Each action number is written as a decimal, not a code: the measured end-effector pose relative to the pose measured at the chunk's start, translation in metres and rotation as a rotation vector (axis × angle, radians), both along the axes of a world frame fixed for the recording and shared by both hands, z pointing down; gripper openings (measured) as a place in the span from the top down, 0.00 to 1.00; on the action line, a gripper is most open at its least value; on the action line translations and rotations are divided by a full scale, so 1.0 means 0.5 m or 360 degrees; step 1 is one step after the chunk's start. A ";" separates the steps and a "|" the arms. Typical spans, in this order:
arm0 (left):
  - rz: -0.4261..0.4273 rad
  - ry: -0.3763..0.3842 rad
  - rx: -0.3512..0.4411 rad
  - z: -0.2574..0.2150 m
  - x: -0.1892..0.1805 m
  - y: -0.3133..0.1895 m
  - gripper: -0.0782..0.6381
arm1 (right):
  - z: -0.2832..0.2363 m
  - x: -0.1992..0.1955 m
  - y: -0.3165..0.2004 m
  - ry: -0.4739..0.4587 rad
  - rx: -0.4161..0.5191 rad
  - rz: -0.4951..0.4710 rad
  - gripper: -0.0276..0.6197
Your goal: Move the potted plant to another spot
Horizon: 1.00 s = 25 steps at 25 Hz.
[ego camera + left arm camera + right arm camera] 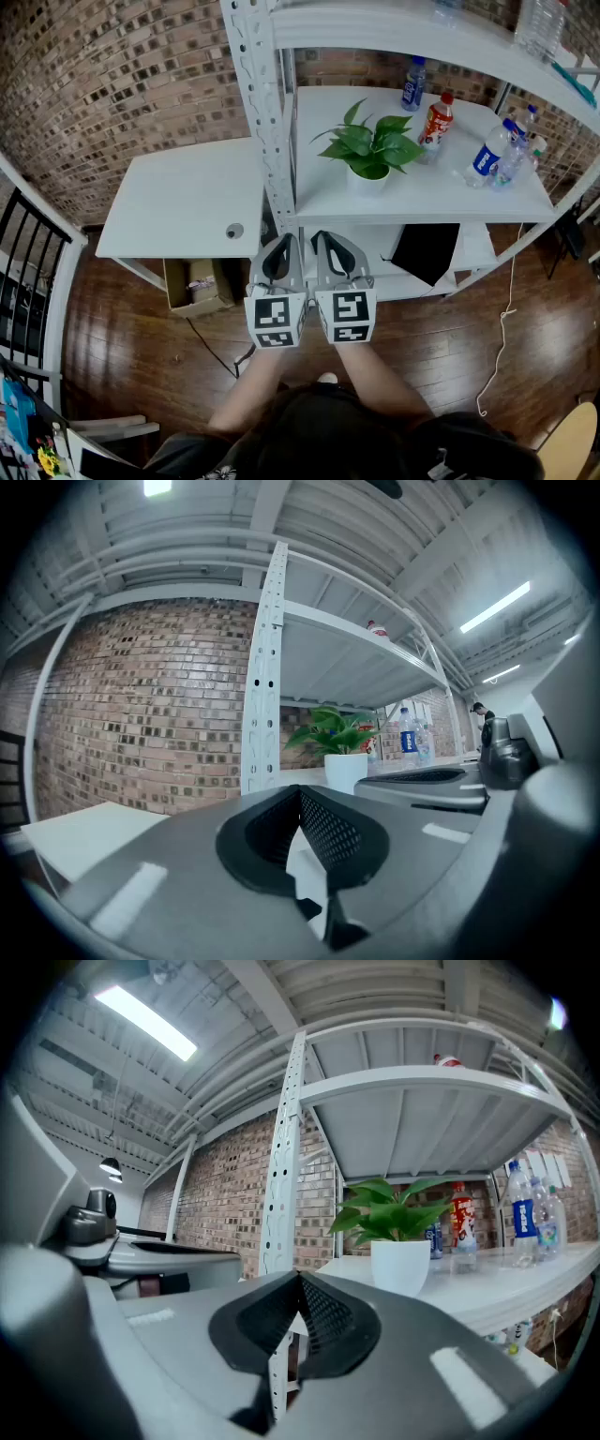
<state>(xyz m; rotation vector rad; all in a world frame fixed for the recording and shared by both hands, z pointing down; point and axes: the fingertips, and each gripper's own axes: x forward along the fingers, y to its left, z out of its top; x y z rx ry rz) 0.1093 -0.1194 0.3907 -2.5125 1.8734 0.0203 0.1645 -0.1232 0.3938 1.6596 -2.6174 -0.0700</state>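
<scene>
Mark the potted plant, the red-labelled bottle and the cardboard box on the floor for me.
potted plant (367,179), head view, on its white pot.
red-labelled bottle (435,123), head view, on its label.
cardboard box (197,284), head view, on its open top.

Bright, even indoor light, strong fisheye bending.
Ceiling strip lights (145,1021) glare; the white shelf (422,192) looks washed out. The brick wall (112,84) curves at the edges, and the left gripper (300,799) and right gripper (298,1281) blur close up.

Brick wall (112,84) behind white metal shelving (261,112) and white table (178,202); dark wooden floor (450,347)
</scene>
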 end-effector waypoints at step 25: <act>0.0026 -0.0011 -0.0020 0.000 0.010 -0.081 0.88 | -0.038 0.182 -0.225 0.0008 -0.0009 0.0384 0.07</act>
